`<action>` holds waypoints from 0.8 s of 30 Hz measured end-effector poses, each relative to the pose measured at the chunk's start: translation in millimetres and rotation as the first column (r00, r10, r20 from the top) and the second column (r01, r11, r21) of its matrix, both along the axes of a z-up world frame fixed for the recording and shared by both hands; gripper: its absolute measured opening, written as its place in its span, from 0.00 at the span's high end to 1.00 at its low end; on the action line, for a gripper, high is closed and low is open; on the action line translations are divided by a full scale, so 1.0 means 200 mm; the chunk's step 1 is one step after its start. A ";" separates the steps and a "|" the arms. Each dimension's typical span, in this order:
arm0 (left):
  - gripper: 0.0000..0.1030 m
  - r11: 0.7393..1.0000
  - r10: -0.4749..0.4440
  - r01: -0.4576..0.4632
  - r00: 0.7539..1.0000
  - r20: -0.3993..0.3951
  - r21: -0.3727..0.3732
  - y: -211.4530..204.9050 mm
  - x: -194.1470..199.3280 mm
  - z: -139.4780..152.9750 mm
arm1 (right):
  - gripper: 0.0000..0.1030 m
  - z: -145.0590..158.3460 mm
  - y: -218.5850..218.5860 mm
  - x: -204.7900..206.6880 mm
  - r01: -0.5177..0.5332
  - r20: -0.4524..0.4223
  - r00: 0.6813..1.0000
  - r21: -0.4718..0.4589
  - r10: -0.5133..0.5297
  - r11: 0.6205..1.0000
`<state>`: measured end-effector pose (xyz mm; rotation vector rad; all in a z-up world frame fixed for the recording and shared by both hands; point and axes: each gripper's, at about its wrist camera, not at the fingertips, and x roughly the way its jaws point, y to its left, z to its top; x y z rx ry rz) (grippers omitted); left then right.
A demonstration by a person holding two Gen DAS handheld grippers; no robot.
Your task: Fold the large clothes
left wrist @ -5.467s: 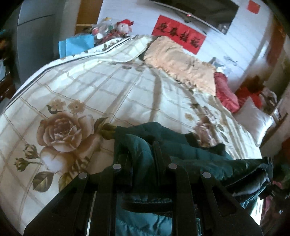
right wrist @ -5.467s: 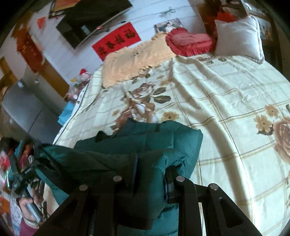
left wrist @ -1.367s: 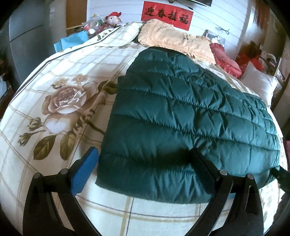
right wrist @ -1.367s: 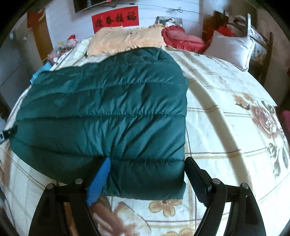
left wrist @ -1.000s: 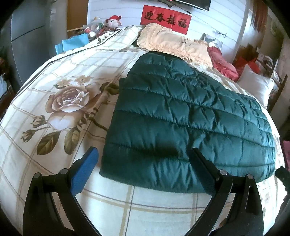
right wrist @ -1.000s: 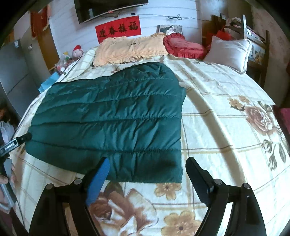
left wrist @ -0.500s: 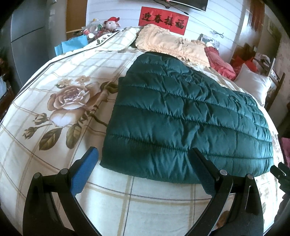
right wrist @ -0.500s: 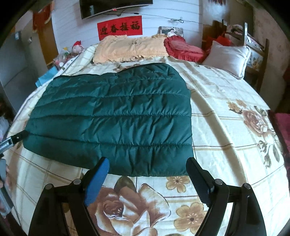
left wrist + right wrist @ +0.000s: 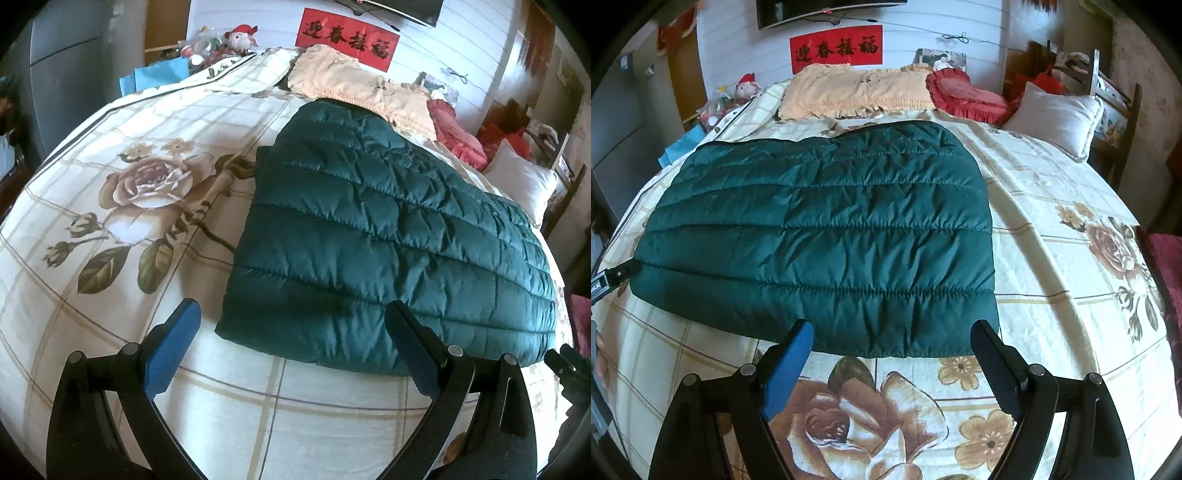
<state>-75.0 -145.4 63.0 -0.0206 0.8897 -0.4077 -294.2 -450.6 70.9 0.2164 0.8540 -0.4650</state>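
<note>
Two claws hang over the near edge of the bed (image 9: 1052, 206), both spread wide with nothing between their pads. The left claw (image 9: 291, 332) sits just short of the near left corner of the green quilted jacket (image 9: 388, 236); the right claw (image 9: 892, 347) hovers at the near right part of the same hem. In the right wrist view the jacket (image 9: 827, 229) lies flat on the floral bedspread, its far end close to the peach pillow (image 9: 849, 92), its left edge near the left side of the bed.

It looks puffy and light, soft enough to bend anywhere, though the padding will likely spring back and resist a sharp crease. The shiny shell is probably slippery, so a shallow pinch could slide off. A sound hold would be deep over the stitched hem at each near corner, taking all layers, since the thick edge gives the pads something to bite.
</note>
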 end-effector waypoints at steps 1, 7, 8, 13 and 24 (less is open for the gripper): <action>0.03 1.000 0.003 -0.003 1.000 -0.005 0.000 0.00 0.01 -0.01 | 0.17 0.00 0.00 0.00 0.000 -0.002 1.000 0.001 0.000 1.000; 0.03 1.000 0.006 -0.006 1.000 -0.025 -0.002 0.01 0.03 -0.04 | 0.17 -0.02 -0.02 0.02 0.003 -0.011 1.000 0.004 -0.003 1.000; 0.03 1.000 0.005 -0.005 1.000 -0.027 -0.002 0.01 0.03 -0.04 | 0.17 -0.02 -0.03 0.02 0.003 -0.013 1.000 0.005 -0.003 1.000; 0.03 1.000 0.008 -0.009 0.999 -0.035 -0.009 0.02 0.04 -0.05 | 0.16 -0.03 -0.04 0.02 0.003 -0.018 1.000 0.006 -0.003 1.000; 0.03 1.000 0.005 -0.007 0.999 -0.051 -0.027 0.02 0.09 -0.06 | 0.14 -0.03 -0.06 0.04 0.008 -0.025 1.000 0.009 -0.008 1.000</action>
